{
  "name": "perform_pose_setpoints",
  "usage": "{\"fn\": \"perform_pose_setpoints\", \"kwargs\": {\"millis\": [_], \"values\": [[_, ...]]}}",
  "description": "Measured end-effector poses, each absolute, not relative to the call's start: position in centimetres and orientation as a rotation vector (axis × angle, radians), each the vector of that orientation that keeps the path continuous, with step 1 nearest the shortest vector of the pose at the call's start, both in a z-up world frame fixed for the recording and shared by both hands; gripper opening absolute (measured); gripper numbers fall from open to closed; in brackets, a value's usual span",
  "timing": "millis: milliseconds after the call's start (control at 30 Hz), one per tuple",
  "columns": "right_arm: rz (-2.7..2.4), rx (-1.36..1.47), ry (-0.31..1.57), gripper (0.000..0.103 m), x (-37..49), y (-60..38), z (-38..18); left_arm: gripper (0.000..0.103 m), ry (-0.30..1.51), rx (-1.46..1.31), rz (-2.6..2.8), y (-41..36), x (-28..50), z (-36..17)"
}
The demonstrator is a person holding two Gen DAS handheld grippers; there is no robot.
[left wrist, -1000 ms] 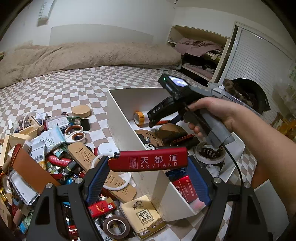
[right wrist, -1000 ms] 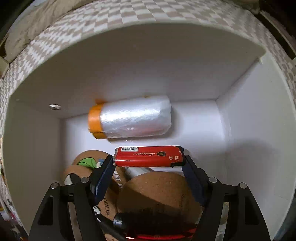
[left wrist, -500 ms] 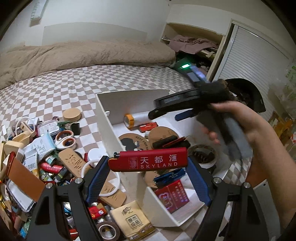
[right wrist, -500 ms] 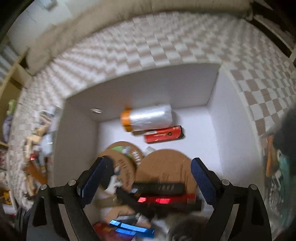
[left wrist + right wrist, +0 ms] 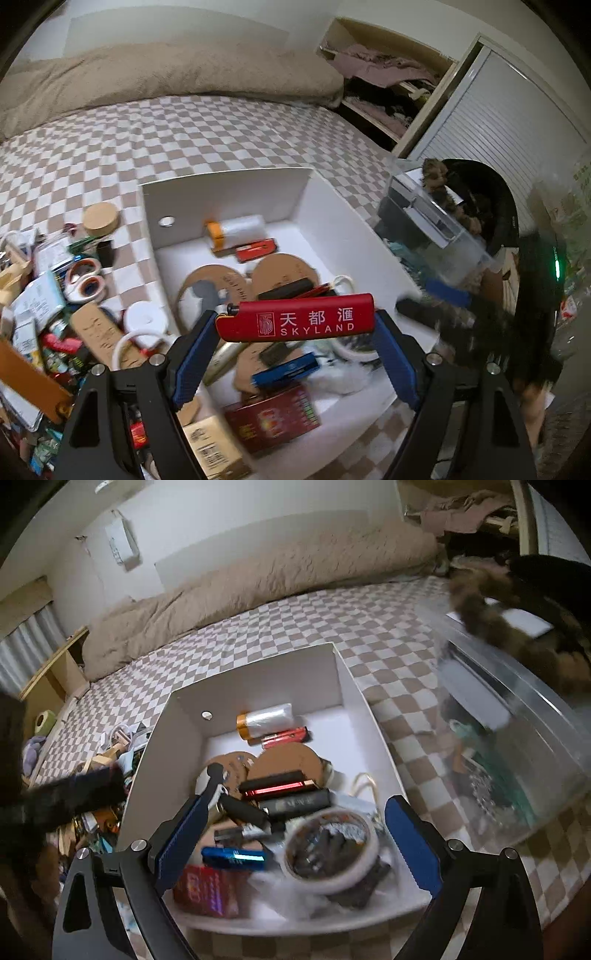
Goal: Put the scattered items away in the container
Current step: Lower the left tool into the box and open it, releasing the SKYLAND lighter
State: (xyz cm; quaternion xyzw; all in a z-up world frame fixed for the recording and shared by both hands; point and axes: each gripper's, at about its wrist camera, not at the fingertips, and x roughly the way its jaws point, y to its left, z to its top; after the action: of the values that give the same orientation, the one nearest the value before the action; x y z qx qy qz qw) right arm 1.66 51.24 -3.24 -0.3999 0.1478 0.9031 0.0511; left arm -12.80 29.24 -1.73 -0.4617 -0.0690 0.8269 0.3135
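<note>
A white open box (image 5: pixel 229 186) sits on the checkered bed; it also shows in the right wrist view (image 5: pixel 258 672). It holds a plastic-wrap roll (image 5: pixel 236 230), a small red lighter (image 5: pixel 256 250), cork discs, a tape roll (image 5: pixel 332 849) and other small items. My left gripper (image 5: pixel 295 326) is shut on a red SKYLAND lighter (image 5: pixel 295 322) and holds it above the box's near half. My right gripper (image 5: pixel 291 842) is open and empty, raised above the box's near end. A pile of scattered items (image 5: pixel 55 295) lies left of the box.
A clear plastic bin (image 5: pixel 517 738) with a fur-trimmed dark item (image 5: pixel 517 602) stands right of the box. A beige duvet (image 5: pixel 166 74) lies at the head of the bed. Shelves with clothes (image 5: pixel 376 85) are at the far right.
My right gripper let go of the small red lighter beside the wrap roll, then drew back and up out of the box. My left gripper carried the SKYLAND lighter rightward over the box.
</note>
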Motion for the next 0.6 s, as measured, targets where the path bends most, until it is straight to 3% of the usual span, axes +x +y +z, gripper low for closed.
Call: {"fn": "perform_pose_setpoints", "kwargs": {"millis": [367,600], "values": [[2.85,-1.041,0.262,0.096,5.7,50.3,-5.1,0.083,-0.231,-1.506,2.049,36.4,-18.4,-5.1],[2.892,-1.018,0.219,0.097,6.1,50.5,-6.1,0.083,-0.099,-1.65,2.109,39.4,-21.2,-9.4]]}}
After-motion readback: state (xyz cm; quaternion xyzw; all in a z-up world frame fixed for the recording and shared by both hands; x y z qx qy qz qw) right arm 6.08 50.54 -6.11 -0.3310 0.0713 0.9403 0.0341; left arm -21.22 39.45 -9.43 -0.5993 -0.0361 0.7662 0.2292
